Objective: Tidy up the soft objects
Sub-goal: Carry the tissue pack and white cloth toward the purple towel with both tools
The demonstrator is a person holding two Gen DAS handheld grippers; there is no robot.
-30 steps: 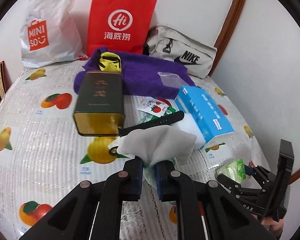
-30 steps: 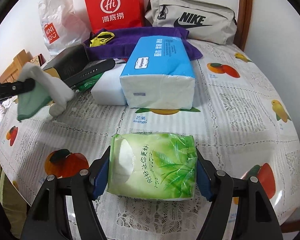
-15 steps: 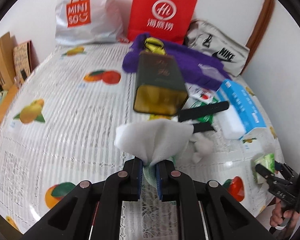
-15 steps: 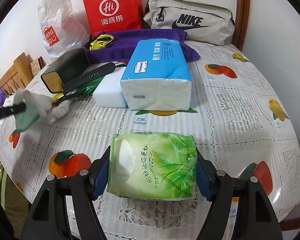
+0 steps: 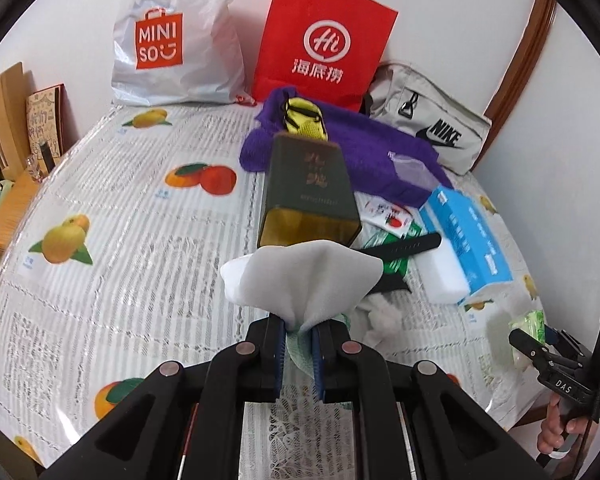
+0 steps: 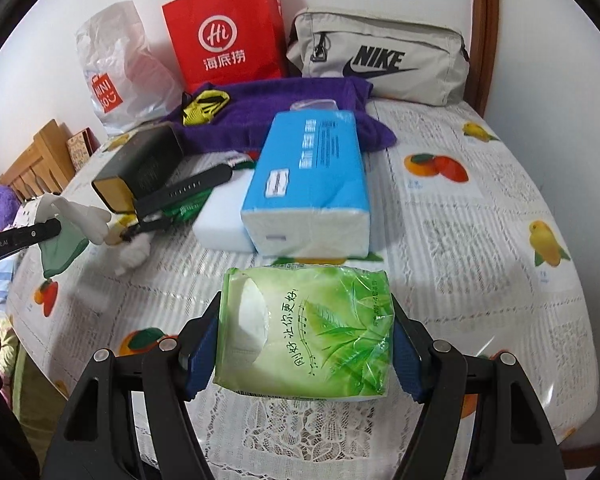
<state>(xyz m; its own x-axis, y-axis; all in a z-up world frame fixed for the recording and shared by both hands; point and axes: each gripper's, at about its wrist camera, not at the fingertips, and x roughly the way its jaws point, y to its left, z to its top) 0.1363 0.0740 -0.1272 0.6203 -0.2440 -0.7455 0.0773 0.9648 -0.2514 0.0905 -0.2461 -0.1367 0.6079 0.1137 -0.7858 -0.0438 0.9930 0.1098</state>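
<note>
The left gripper (image 5: 299,338) pinches a white-and-green soft cloth (image 5: 300,280) tight, lifted above the fruit-print tablecloth (image 5: 132,248). The right gripper (image 6: 306,350) clamps both sides of a green plastic tissue pack (image 6: 312,328) (opening toward the left), near the table's front edge, just before a blue tissue pack (image 6: 312,184).

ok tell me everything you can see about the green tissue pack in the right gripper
The green tissue pack is a soft, glossy plastic pack printed with green leaves and Chinese text. An oval opening on its left side shows white tissue. It lies flat and sideways, clamped between the blue pads of the right gripper, over the near edge of the fruit-print tablecloth. Whether it rests on the tablecloth is unclear.
</note>
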